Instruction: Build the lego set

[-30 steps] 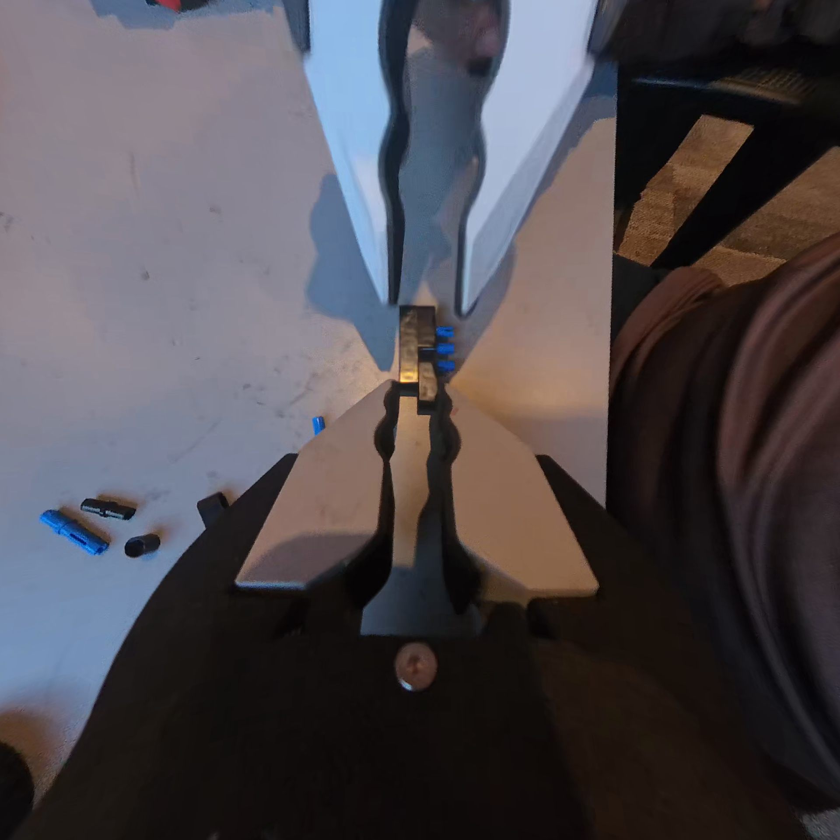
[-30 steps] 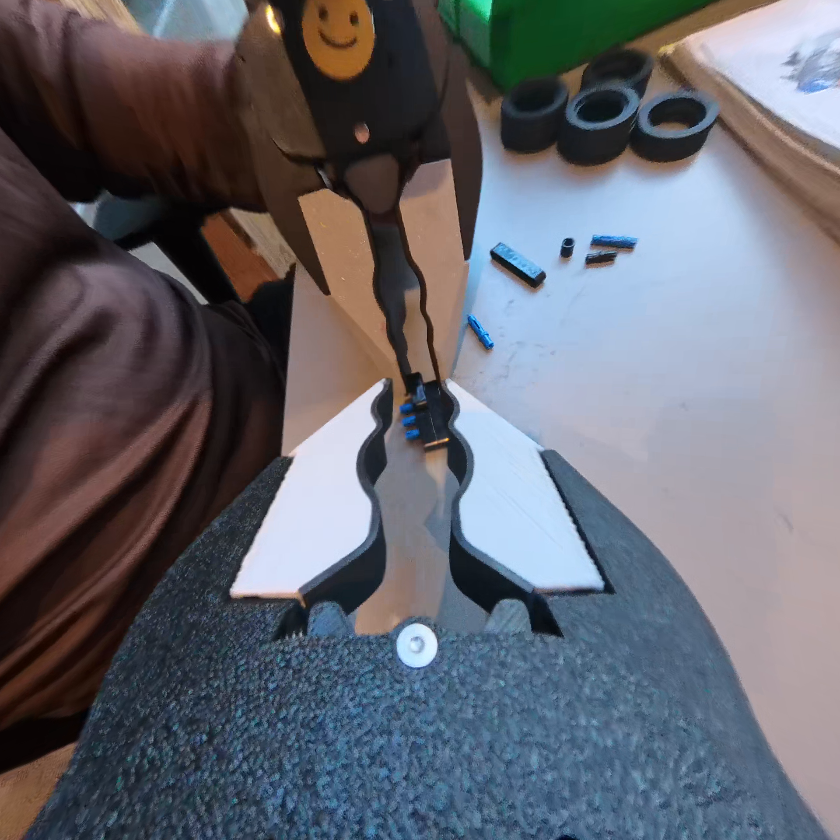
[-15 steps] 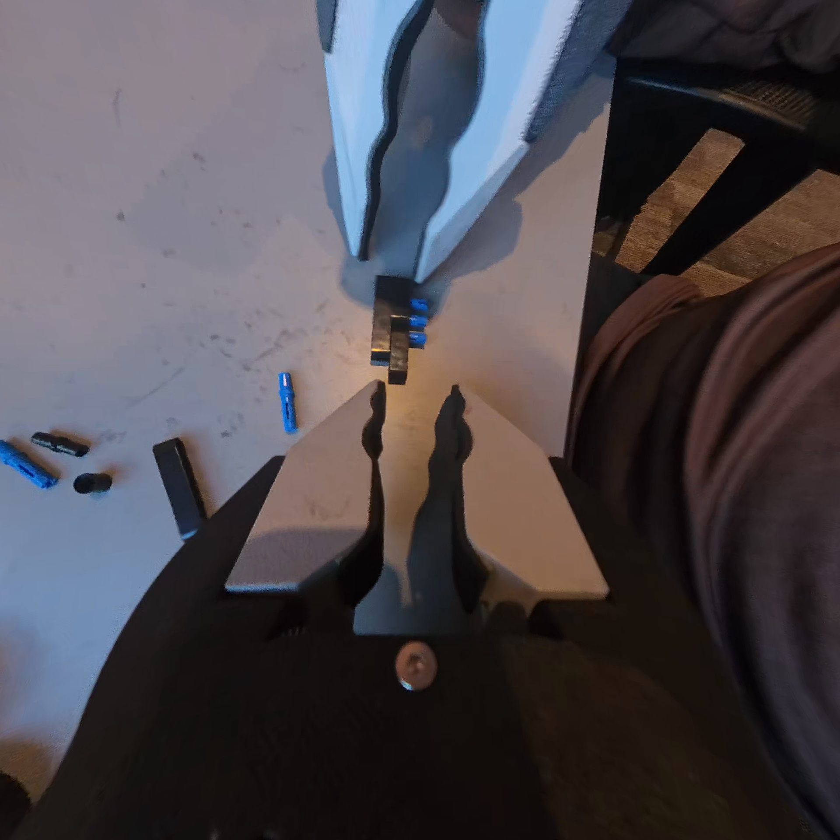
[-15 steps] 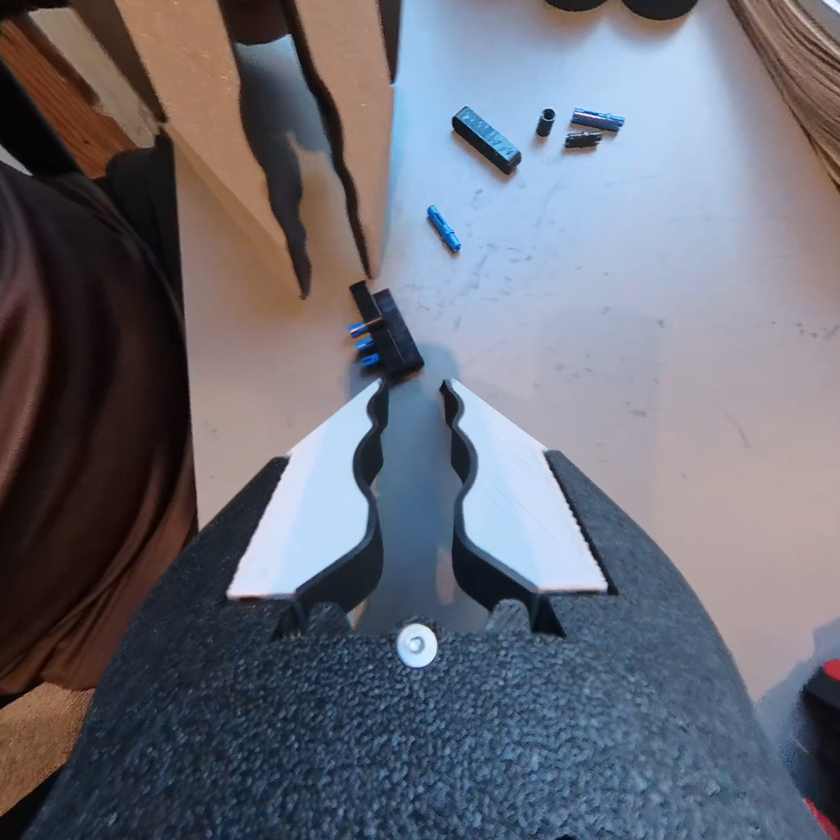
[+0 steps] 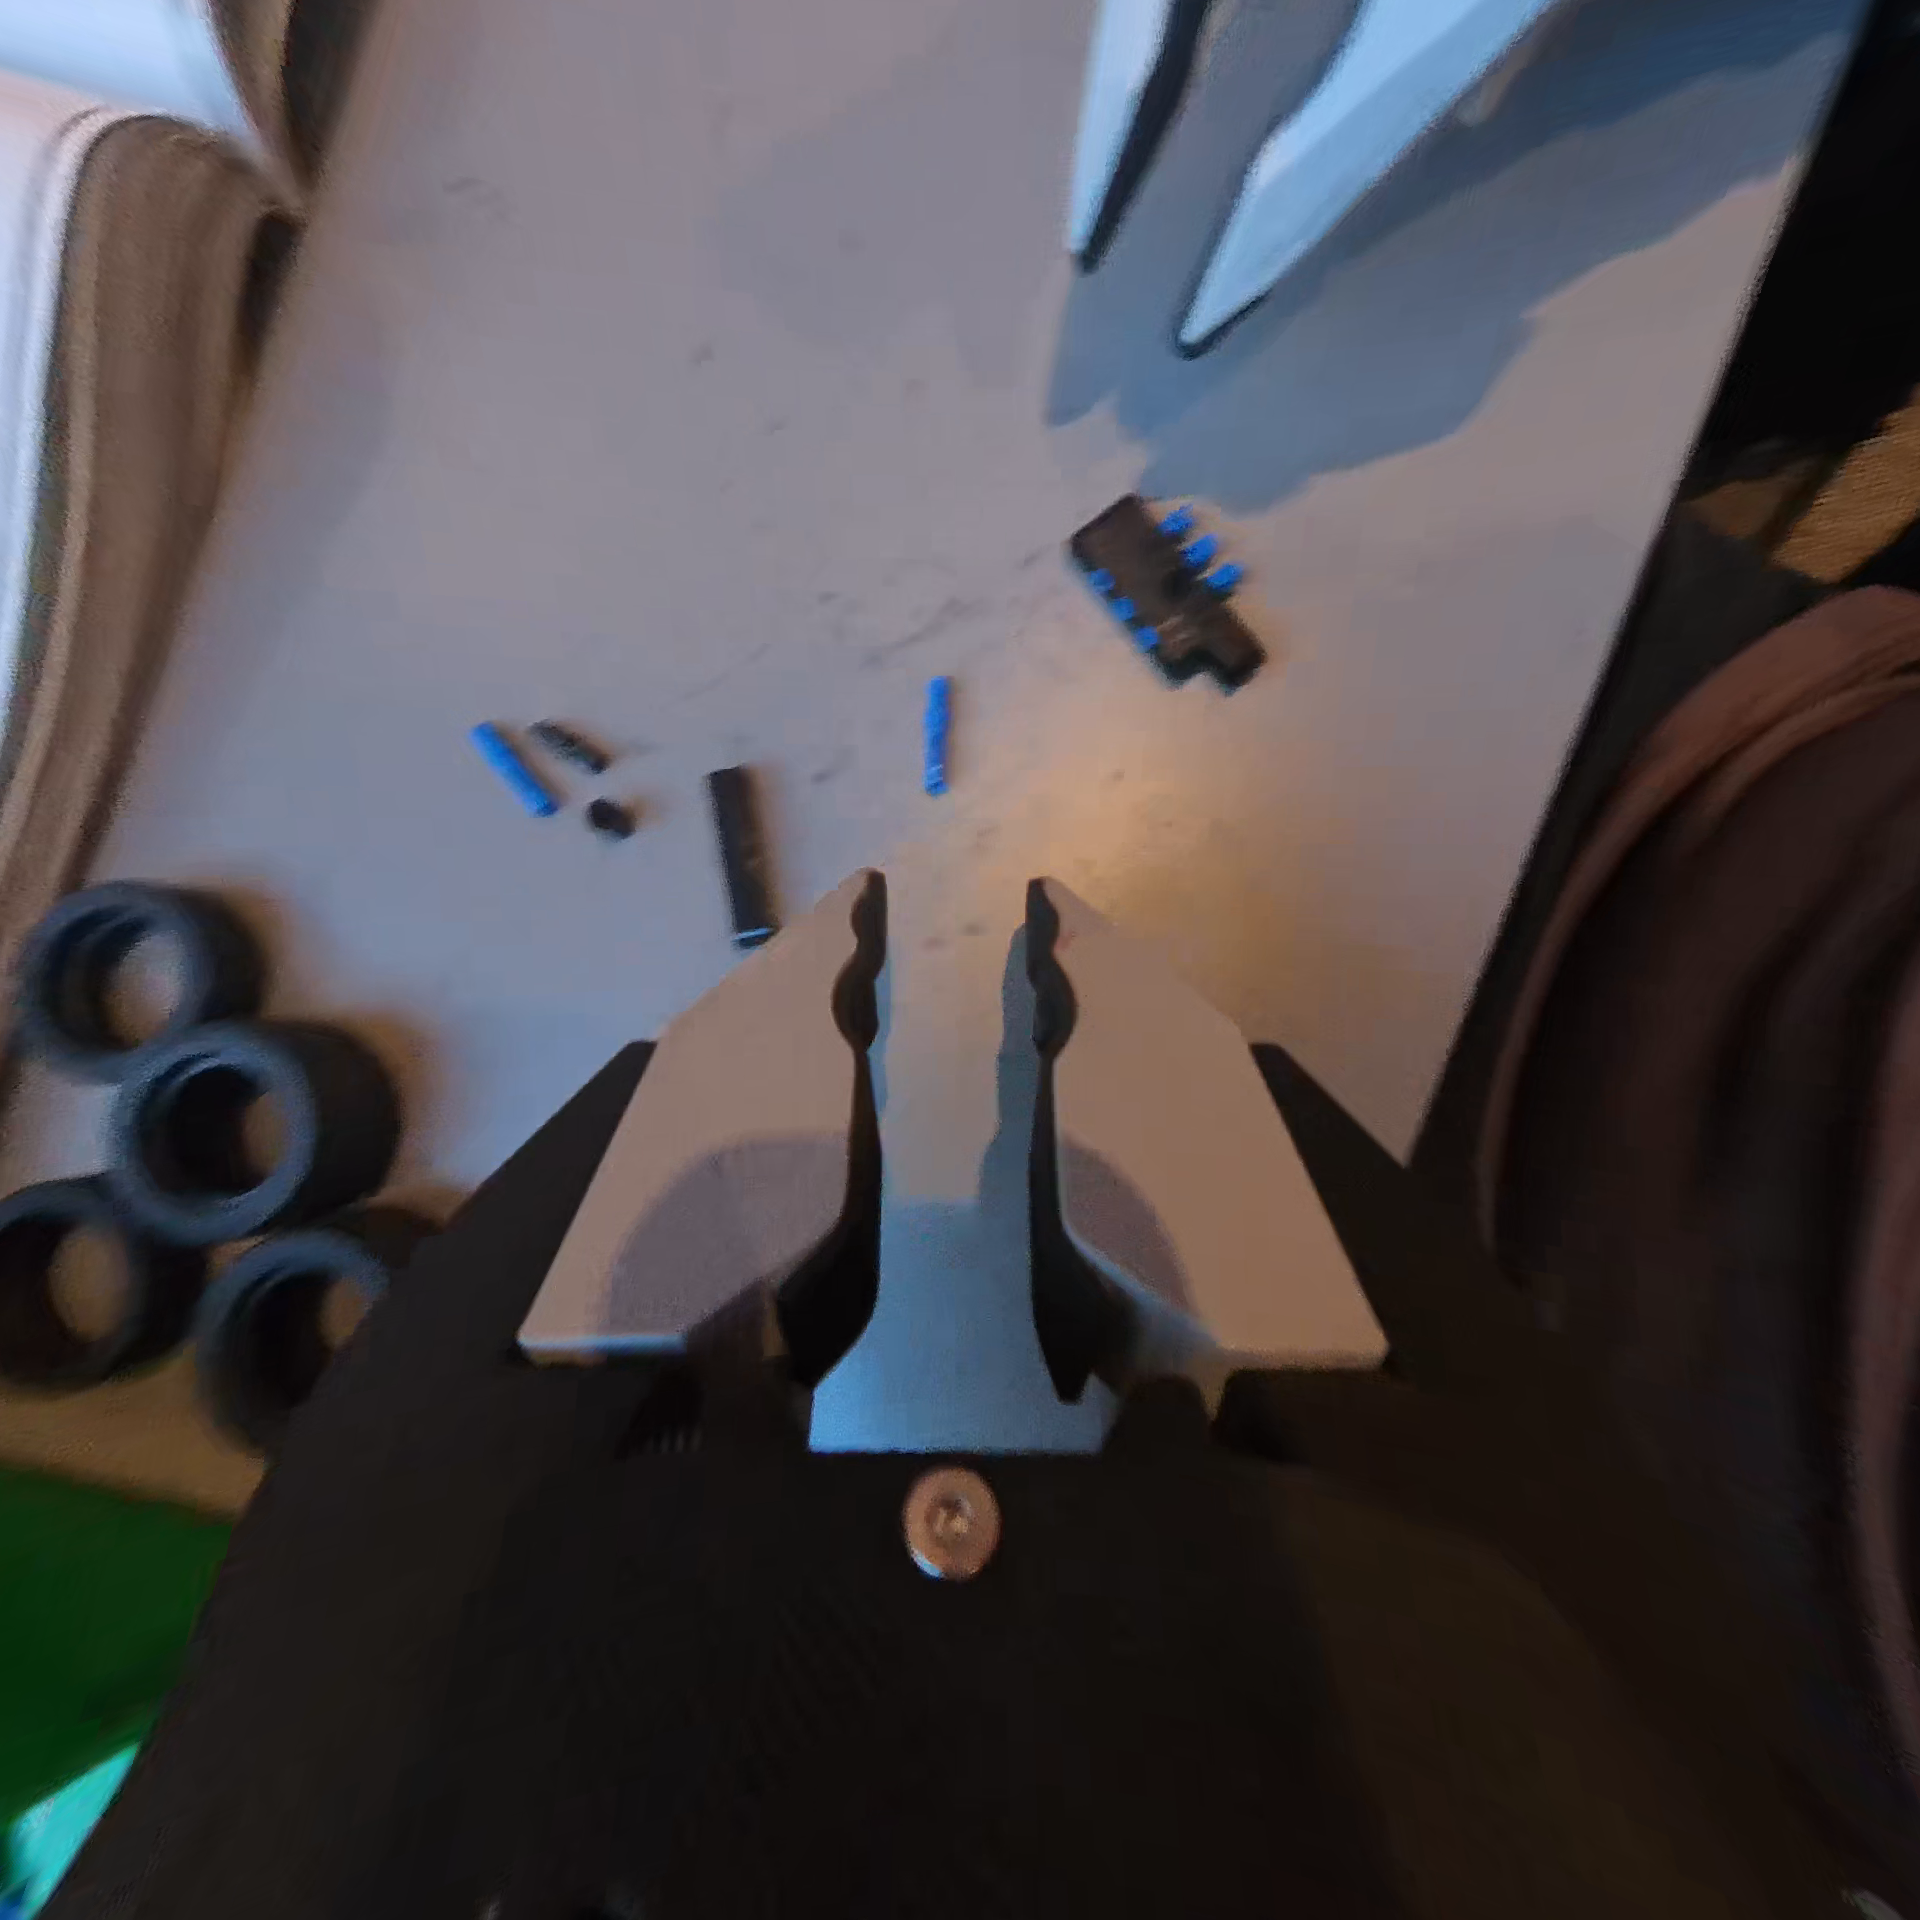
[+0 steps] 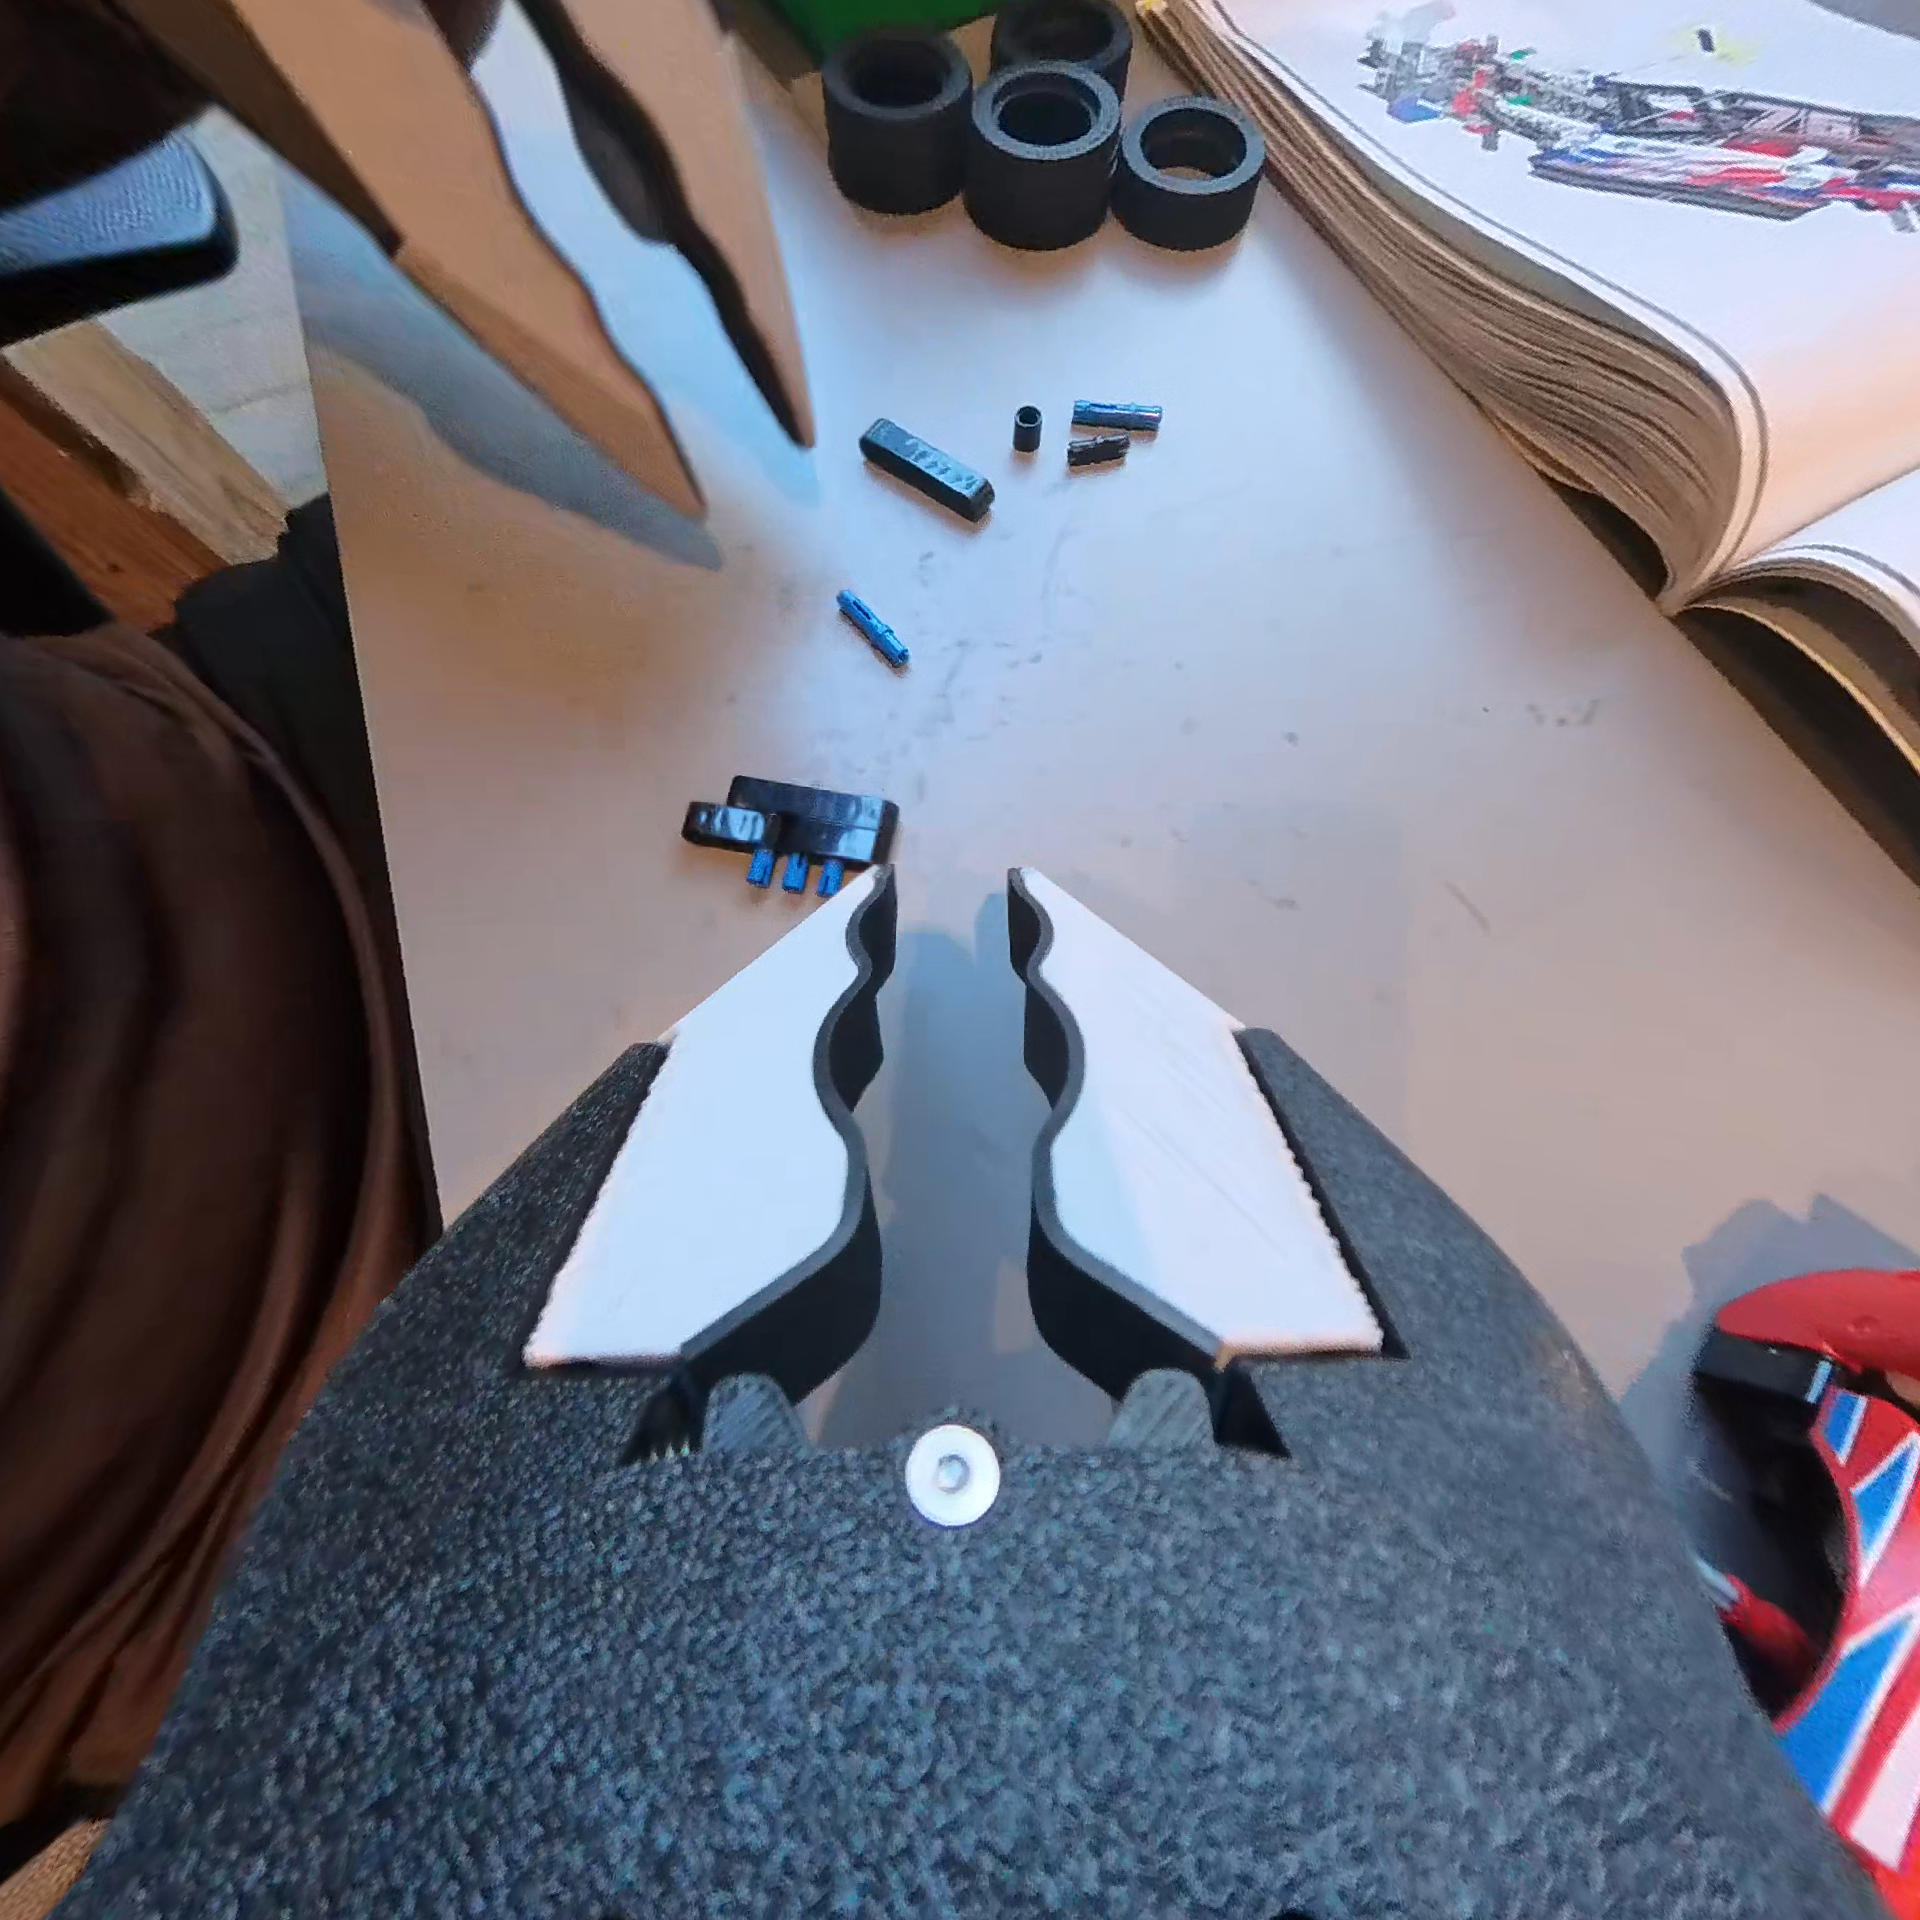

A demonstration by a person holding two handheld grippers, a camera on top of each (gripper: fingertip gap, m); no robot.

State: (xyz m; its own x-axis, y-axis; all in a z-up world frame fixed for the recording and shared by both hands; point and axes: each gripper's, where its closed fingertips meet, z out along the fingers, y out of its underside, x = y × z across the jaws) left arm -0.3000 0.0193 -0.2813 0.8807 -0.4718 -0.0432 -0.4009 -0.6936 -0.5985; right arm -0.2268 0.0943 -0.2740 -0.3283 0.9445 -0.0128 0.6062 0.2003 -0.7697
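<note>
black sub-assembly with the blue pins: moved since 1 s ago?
Yes. The black sub-assembly was held off the table between both grippers; now it lies flat on it, near the loose blue pin, both grippers open.

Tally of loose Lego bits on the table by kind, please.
Black tyres: 4
Loose blue pins: 2
Loose black pin: 1
Black bush: 1
Loose black beam: 1
Black assembly with blue pins: 1
Total: 10
</note>
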